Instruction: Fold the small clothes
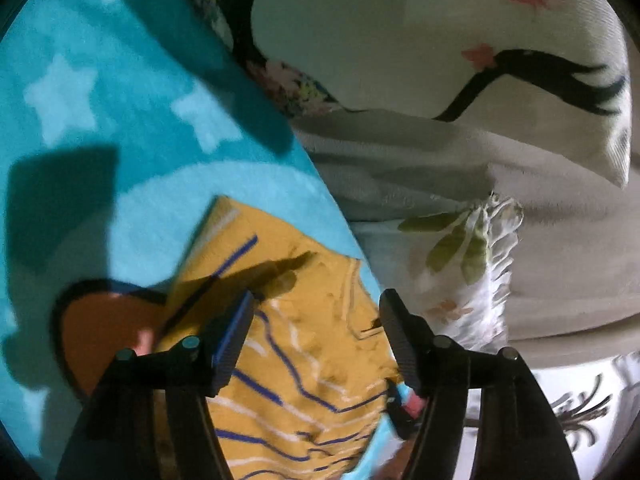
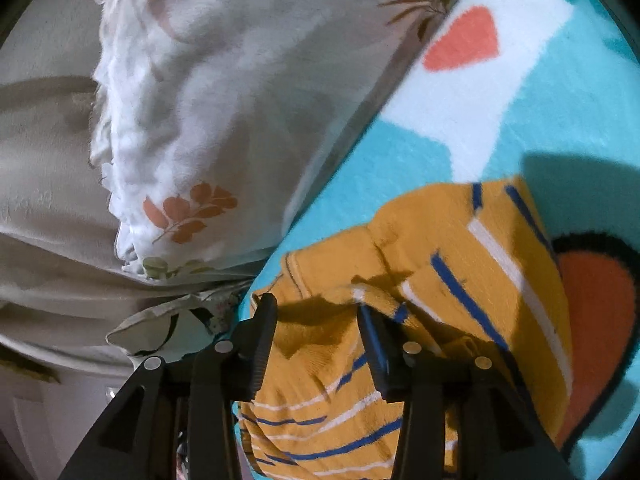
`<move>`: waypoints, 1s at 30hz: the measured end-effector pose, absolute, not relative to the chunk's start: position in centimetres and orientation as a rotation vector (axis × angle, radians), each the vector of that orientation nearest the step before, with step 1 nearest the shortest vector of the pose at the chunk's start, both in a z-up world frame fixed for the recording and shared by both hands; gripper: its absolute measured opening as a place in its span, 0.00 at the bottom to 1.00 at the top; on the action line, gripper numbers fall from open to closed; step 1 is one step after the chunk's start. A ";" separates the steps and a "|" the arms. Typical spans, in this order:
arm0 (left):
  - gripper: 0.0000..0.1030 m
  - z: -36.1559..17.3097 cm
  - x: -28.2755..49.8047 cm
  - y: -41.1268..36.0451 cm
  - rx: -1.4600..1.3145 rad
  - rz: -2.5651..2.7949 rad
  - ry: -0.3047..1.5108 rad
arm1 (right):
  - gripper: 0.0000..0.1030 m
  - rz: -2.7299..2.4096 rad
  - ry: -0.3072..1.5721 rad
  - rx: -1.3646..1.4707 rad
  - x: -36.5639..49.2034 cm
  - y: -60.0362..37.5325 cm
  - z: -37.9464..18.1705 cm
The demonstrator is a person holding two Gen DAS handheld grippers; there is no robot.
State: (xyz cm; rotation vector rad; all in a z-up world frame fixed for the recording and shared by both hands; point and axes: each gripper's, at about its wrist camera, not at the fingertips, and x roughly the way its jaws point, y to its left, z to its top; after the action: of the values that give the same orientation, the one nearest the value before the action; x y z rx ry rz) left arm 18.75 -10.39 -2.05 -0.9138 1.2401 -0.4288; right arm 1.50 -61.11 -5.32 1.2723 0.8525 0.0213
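Mustard-yellow knit with blue and white stripes, one small garment point(image 1: 296, 344), lies rumpled and partly folded on a turquoise fleece blanket point(image 1: 120, 140) in the lower centre of both views. In the left wrist view, open blanket with pale stars fills the left half; the blanket's edge runs diagonally to lower right, and beyond it sit a white pillow point(image 1: 440, 40) with a black branch print and a fringed leaf-print cushion point(image 1: 468, 248). The left gripper point(image 1: 316, 320) is spread above the garment, gripping nothing. Only the right wrist view shows a white patch with a coral shape, upper right. There the right gripper point(image 2: 316, 320) is spread over the garment's near folds.
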 end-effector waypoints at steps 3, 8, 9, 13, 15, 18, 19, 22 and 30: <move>0.65 -0.7 18.0 -10.1 -0.757 -0.403 1.234 | 0.55 0.006 0.829 1.276 1.6 -61.3 -4.8; 0.69 0.5 14.5 -9.9 -0.457 -0.365 1.233 | 0.60 -0.052 0.761 1.282 0.6 -62.8 -2.8; 0.69 0.4 13.6 -9.4 -0.417 -0.363 1.235 | 0.61 -0.053 0.770 1.256 0.4 -62.6 -2.3; 0.72 -0.7 10.2 -9.0 -0.319 -0.403 1.259 | 0.65 -0.055 0.890 0.986 -1.4 -60.5 -0.3; 0.72 -1.3 8.3 -9.1 -0.292 -0.457 1.269 | 0.65 -0.060 0.943 0.899 -2.8 -59.3 -0.5; 0.72 -2.1 6.3 -9.7 -0.262 -0.495 1.272 | 0.65 -0.073 0.977 0.851 -5.4 -58.4 -1.1; 0.71 -2.5 5.9 -9.9 -0.233 -0.488 1.281 | 0.65 -0.078 0.977 0.857 -6.6 -58.6 -1.3; 0.06 -3.8 5.5 -10.2 -0.142 -0.483 1.344 | 0.65 -0.098 0.971 0.892 -8.8 -58.8 -1.9; 0.07 -1.3 6.7 -6.2 -0.093 -0.240 1.265 | 0.65 -0.172 0.953 0.809 -11.5 -58.3 -0.5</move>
State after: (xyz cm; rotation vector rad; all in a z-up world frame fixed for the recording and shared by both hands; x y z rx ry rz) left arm 6.67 -6.25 -1.30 -0.0935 1.2652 -0.2404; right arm -11.46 -58.29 -0.47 0.8086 0.9530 -0.1723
